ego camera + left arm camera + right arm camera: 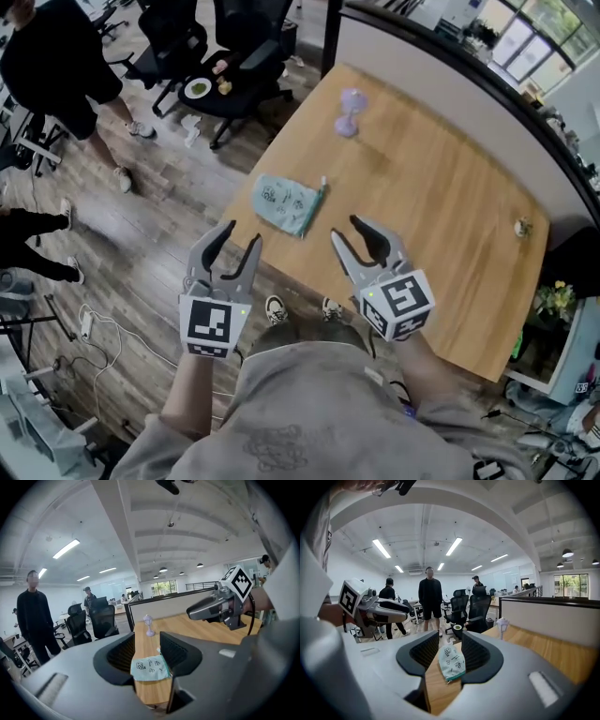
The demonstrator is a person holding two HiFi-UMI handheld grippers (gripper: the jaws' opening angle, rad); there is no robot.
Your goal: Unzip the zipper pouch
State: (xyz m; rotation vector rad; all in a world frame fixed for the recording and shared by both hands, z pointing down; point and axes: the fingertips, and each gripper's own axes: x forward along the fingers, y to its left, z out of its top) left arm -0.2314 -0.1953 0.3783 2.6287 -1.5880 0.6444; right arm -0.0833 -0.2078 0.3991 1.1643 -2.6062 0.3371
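Pale teal printed-fabric zipper pouch (289,204) lies flat near the left corner of the wooden surface (441,187). It is judged light, soft and liable to slide: pin the body, then take the pull on the green zippered edge. Left claw (242,234) and right claw (345,228) are wide apart, empty, short of the pouch.

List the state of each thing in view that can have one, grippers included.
Pale green fabric zipper pouch: flat on the wooden table, looks zipped shut, untouched.
Left gripper: jaws apart, empty.
Right gripper: jaws apart, empty.
Small lilac stemmed ornament: standing upright.
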